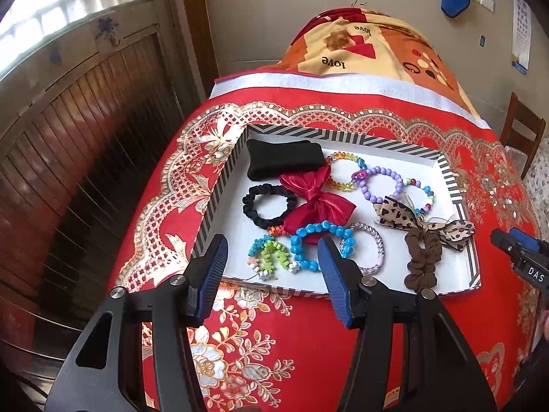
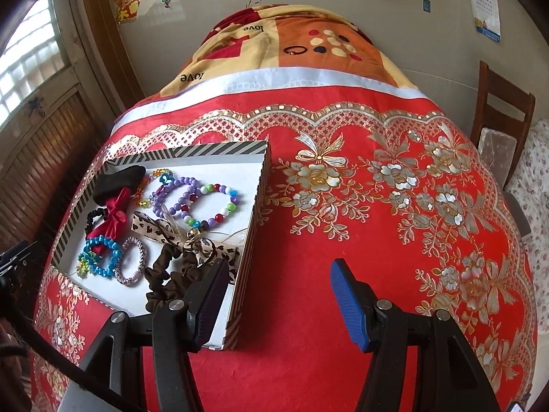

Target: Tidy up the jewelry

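Observation:
A shallow white tray with a striped rim [image 1: 219, 185] lies on the red cloth and holds the jewelry. In it are a black pad [image 1: 284, 161], a red satin bow [image 1: 315, 199], a black scrunchie [image 1: 267, 206], a blue bead bracelet [image 1: 319, 247], a purple bead bracelet [image 1: 381, 185], a leopard bow [image 1: 411, 219] and a brown scrunchie [image 1: 422, 257]. My left gripper [image 1: 272, 257] hovers open over the tray's near edge, holding nothing. My right gripper [image 2: 279, 274] is open and empty, with its left finger over the tray's near right corner [image 2: 236, 309].
The red floral tablecloth [image 2: 343, 240] stretches bare to the right of the tray. A folded blanket [image 2: 308, 41] is heaped at the far side against the wall. A wooden chair [image 2: 501, 103] stands at the right, and a wooden door [image 1: 68, 120] at the left.

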`<state>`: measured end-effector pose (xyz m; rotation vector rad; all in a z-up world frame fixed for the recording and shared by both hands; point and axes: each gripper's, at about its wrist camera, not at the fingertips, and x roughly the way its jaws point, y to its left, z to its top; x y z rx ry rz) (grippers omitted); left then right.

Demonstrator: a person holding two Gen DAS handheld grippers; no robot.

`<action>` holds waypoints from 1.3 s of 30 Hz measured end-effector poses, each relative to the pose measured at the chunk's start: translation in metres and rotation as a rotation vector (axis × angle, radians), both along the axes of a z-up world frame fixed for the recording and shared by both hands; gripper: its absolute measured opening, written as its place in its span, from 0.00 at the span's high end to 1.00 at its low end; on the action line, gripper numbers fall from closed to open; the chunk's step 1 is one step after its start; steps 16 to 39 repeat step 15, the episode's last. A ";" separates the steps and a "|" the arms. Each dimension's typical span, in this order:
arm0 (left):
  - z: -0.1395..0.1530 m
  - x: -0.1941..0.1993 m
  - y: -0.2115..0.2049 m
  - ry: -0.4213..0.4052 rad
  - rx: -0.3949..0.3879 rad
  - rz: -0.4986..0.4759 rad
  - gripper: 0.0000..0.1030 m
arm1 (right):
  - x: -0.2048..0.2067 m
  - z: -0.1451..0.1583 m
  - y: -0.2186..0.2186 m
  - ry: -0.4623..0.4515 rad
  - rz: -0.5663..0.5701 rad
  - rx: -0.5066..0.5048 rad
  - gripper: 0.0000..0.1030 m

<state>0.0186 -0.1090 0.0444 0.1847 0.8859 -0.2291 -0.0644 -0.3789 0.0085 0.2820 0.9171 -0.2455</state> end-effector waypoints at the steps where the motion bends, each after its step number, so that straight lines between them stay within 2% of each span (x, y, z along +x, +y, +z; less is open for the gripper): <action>1: 0.000 0.000 0.000 -0.001 0.000 -0.001 0.47 | 0.000 0.000 0.001 0.000 0.002 0.001 0.43; 15: 0.001 0.002 -0.001 0.008 -0.047 -0.025 0.47 | 0.009 0.005 0.033 -0.016 0.088 0.008 0.43; 39: 0.001 0.002 -0.001 0.008 -0.047 -0.025 0.47 | 0.009 0.005 0.033 -0.016 0.088 0.008 0.43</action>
